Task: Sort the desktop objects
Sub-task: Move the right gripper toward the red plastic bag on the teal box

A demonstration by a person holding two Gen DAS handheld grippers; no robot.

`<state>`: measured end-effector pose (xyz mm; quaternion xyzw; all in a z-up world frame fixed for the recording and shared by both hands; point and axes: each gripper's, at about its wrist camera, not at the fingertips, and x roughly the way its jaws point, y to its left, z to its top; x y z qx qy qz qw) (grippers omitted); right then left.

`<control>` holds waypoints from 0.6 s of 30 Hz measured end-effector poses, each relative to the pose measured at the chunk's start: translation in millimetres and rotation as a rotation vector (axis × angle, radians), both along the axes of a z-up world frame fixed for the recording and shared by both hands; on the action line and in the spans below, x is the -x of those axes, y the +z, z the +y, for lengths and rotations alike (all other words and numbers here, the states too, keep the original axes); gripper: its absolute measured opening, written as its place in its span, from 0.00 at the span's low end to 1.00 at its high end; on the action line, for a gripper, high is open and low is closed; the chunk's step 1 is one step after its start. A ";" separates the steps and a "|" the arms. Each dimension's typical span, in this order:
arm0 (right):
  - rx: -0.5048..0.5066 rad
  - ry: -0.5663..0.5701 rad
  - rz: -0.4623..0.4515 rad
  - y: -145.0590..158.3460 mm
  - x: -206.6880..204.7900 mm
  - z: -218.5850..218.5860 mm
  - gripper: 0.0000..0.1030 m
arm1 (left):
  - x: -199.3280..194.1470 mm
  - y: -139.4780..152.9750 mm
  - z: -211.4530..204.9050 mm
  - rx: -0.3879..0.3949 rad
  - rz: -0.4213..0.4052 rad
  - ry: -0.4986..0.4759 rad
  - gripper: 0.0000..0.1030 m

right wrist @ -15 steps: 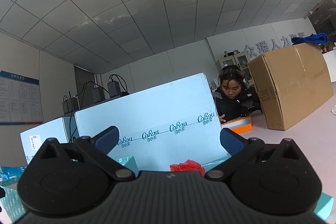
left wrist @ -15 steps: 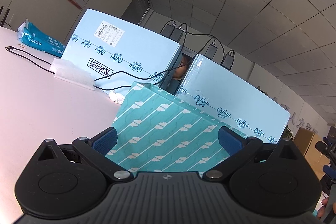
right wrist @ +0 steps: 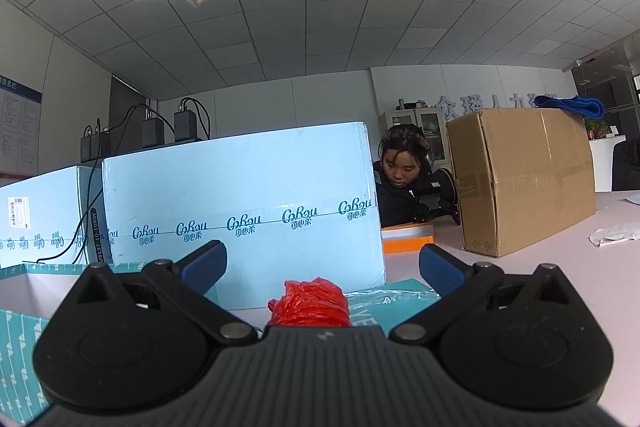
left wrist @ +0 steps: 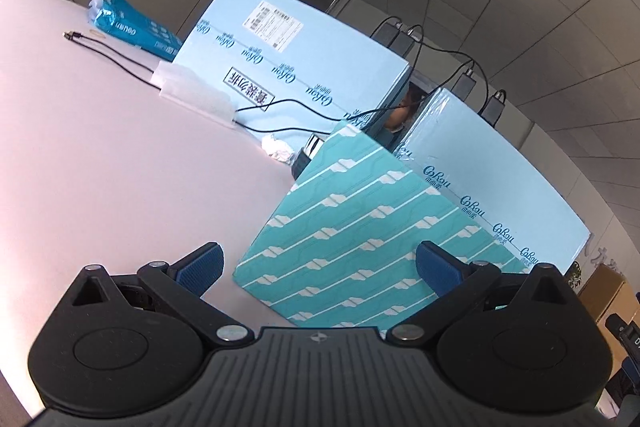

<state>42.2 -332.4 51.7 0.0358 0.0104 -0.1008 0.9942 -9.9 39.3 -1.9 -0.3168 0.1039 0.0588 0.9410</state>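
Red bag (right wrist: pixel 310 301) shows only before the right gripper (right wrist: pixel 322 261); both grippers gape wide, empty.

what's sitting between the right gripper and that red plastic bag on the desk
Nothing visible. The red plastic bag lies on the desk just ahead of the open right gripper, roughly centred between its fingers; the gripper's own body hides the bag's lower part.
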 end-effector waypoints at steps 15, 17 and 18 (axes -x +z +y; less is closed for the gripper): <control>-0.123 0.028 0.016 -9.7 -4.0 -21.5 1.00 | -2.9 43.2 -22.5 -0.387 -0.094 0.038 1.00; -0.138 0.039 -0.045 -7.0 6.5 -20.0 1.00 | -0.9 47.5 -20.1 -0.387 -0.126 0.028 1.00; -0.141 0.061 -0.087 -6.0 13.2 -18.2 1.00 | 0.0 49.5 -18.9 -0.388 -0.142 0.026 1.00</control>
